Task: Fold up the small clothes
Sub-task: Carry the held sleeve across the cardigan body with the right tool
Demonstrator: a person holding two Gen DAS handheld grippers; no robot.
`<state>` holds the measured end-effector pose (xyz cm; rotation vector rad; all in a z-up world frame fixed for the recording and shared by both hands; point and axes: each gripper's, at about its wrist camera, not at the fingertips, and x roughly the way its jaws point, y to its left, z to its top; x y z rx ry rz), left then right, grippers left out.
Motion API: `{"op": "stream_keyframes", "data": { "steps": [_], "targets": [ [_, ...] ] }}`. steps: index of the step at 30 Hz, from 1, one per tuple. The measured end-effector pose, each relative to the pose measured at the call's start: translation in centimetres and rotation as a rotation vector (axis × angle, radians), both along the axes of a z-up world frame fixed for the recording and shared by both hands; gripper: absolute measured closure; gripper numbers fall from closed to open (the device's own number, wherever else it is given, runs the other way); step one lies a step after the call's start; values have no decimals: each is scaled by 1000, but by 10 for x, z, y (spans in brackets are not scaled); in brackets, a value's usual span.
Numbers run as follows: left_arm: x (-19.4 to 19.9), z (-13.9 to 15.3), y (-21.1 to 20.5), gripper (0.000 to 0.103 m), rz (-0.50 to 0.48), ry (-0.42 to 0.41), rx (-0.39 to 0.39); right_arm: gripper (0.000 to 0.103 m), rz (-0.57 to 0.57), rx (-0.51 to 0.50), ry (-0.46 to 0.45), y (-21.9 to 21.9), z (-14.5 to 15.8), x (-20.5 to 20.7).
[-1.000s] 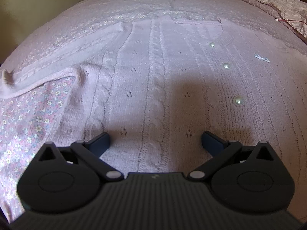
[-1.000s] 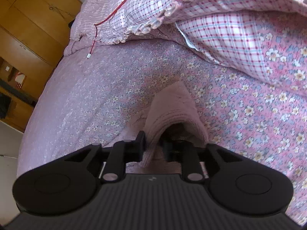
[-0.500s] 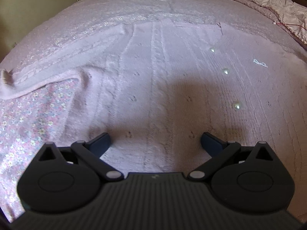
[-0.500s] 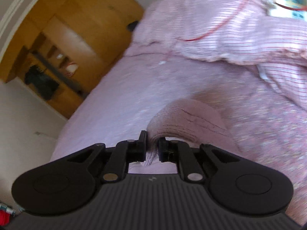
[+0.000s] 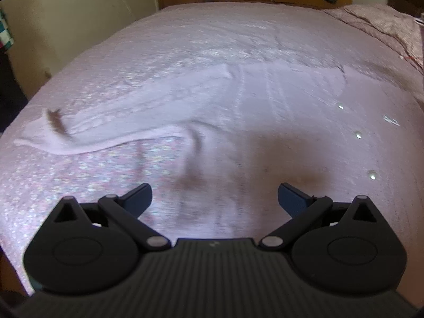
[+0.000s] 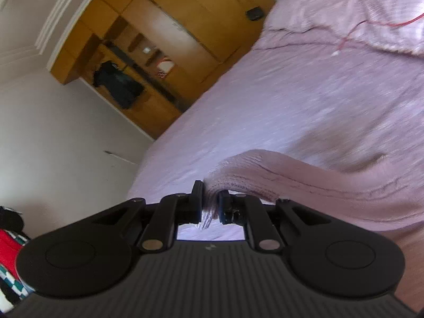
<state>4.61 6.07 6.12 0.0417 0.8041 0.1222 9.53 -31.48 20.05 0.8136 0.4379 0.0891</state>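
Right gripper (image 6: 210, 201) fingers clamp pink sweater (image 6: 304, 182); left gripper (image 5: 214, 196) gapes empty.

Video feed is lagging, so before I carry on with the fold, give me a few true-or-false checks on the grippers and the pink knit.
1. The right gripper is clamped on a fold of the pink knit garment. True.
2. The left gripper holds a sleeve. False: its jaws stand wide apart with nothing between them.
3. Pearl buttons show on the garment in the left wrist view. True.
4. The garment lies on a bare wooden floor. False: it lies on a floral bedsheet.
5. A wooden wardrobe stands beyond the bed. True.
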Motion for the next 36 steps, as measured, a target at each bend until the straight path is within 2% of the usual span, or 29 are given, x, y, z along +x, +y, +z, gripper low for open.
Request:
{"op": "stream_keyframes", "data": {
  "steps": [6, 12, 16, 18, 21, 26, 30, 33, 36],
  "targets": [
    [-5, 7, 28, 0, 37, -12, -55, 91, 138, 62, 9, 106, -10, 21],
    [-12, 10, 43, 0, 60, -50, -28, 91, 222, 102, 51, 199, -53, 40],
    [-12, 6, 51, 0, 68, -46, -41, 91, 246, 116, 123, 235, -90, 49],
    [-12, 3, 55, 0, 76, -39, -45, 91, 256, 133, 156, 247, -108, 49],
    [-10, -1, 62, 1, 93, -29, -58, 91, 269, 173, 196, 242, -134, 61],
    [-10, -4, 72, 1, 124, -39, -85, 89, 268, 288, 257, 244, -166, 70],
    [-10, -6, 76, 1, 133, -39, -96, 76, 256, 316, 342, 247, -189, 80],
    [-11, -8, 77, 1, 140, -39, -96, 72, 236, 351, 331, 247, -198, 80],
    [-11, -9, 79, 1, 147, -38, -110, 73, 222, 336, 330, 251, -198, 81]
  ]
}}
